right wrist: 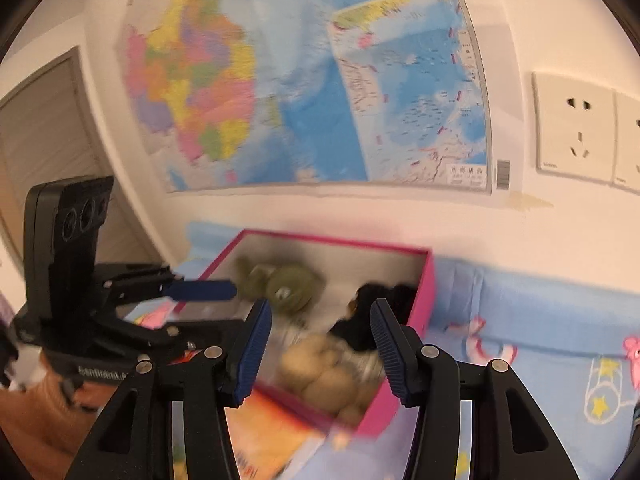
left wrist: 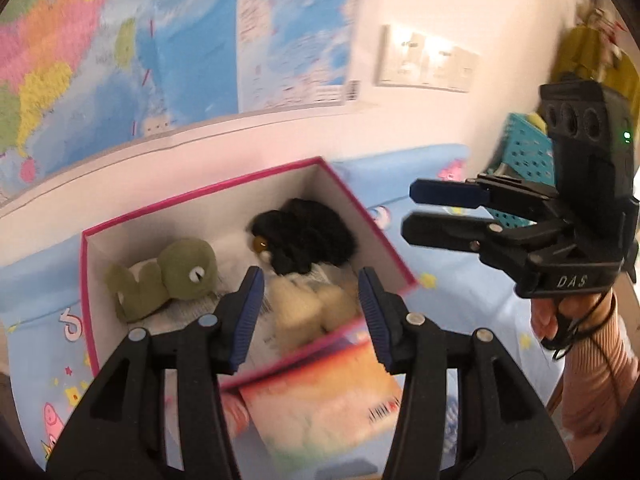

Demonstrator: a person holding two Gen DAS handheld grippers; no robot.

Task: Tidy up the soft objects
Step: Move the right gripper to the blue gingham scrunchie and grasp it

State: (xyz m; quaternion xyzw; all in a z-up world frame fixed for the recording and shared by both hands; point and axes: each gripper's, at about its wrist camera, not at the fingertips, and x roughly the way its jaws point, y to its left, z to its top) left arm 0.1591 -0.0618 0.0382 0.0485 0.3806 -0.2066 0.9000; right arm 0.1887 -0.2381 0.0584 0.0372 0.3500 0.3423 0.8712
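Three soft toys, a green plush frog [left wrist: 172, 276], a black furry toy [left wrist: 304, 240] and a cream plush toy [left wrist: 308, 308], lie inside the pink-rimmed cardboard box [left wrist: 360, 204] on the blue cartoon-print bed sheet [right wrist: 540, 344]. Left gripper [left wrist: 310, 316] and right gripper [right wrist: 320, 344] hover above, jaws partly open and empty. A low sweep could knock the light box askew.

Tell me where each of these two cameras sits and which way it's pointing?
Left wrist view: rides on the left tongs, looking down over their open jaws into the pink box; the right tongs and a hand show at right.
Right wrist view: rides on the right tongs, jaws open, facing the same pink box from the other side; the left tongs show at left.
Both share the box, green plush, black plush, beige plush and wall map.
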